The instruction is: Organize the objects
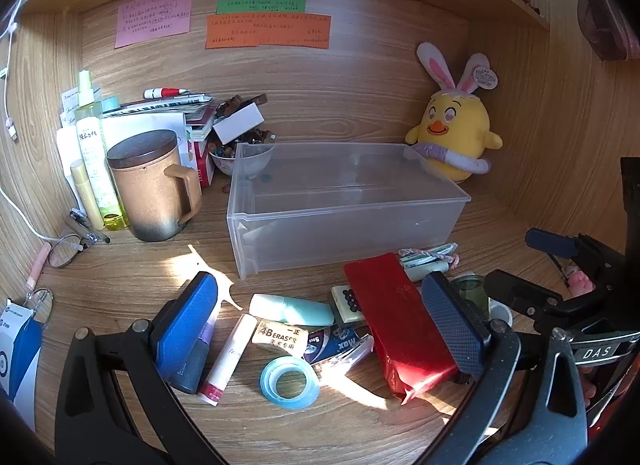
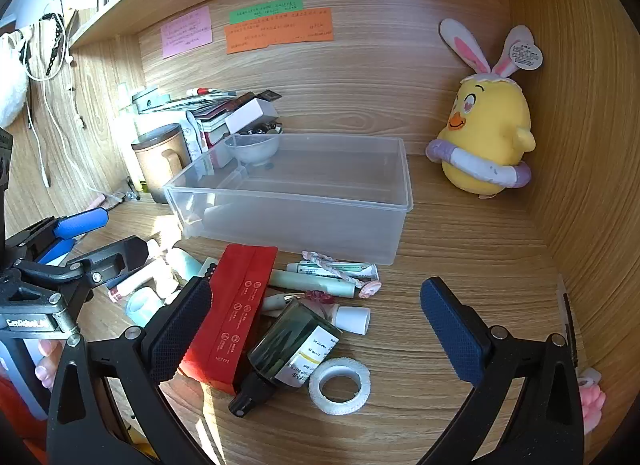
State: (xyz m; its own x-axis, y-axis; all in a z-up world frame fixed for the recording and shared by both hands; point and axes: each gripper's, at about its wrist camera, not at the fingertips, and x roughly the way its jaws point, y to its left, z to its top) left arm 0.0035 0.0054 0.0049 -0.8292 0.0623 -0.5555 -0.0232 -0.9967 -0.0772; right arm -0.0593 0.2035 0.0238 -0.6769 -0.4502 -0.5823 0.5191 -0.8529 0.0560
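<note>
The desk [image 1: 132,265] is finished in wood-grain laminate. The storage bin [image 1: 344,201] is formed of translucent, smooth plastic. The red pouch [image 1: 396,321] is made of glossy foil. The plush chick [image 2: 486,141] is covered in soft, matt fabric. The mug [image 1: 154,189] shows a matt, speckled glaze. The gripper pads [image 2: 452,329] are faced with textured blue rubber.

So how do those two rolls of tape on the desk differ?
The blue tape roll is see-through plastic with a glossy look, lying by the eraser. The white tape roll is opaque and cloth-like, lying beside the dark green bottle. Both lie flat on the desk, outside the clear bin.
</note>
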